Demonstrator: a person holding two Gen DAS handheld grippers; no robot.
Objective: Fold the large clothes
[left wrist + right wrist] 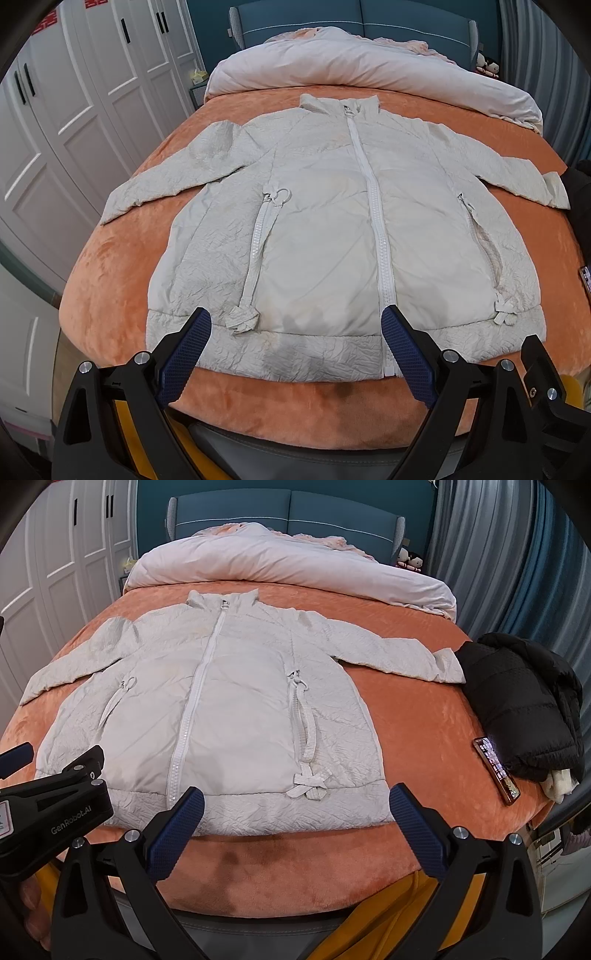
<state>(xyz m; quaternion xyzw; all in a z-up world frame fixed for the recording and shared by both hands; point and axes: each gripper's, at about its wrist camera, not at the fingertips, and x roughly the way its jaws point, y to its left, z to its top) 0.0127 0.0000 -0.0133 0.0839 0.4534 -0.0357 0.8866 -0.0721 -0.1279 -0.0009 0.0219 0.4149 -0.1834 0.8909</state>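
A white zip-up jacket (321,229) lies flat and front up on the orange bedspread (118,280), sleeves spread to both sides, collar at the far end. It also shows in the right wrist view (229,716). My left gripper (297,317) is open and empty, hovering above the jacket's near hem, left of the main zip. My right gripper (295,797) is open and empty above the hem's right part. The left gripper's body (55,805) shows at the left of the right wrist view.
A rolled-back pale duvet (369,70) lies across the bed's far end before a blue headboard. A black folded jacket (524,701) and a phone (496,770) lie at the bed's right edge. White wardrobes (74,110) stand left; curtains hang right.
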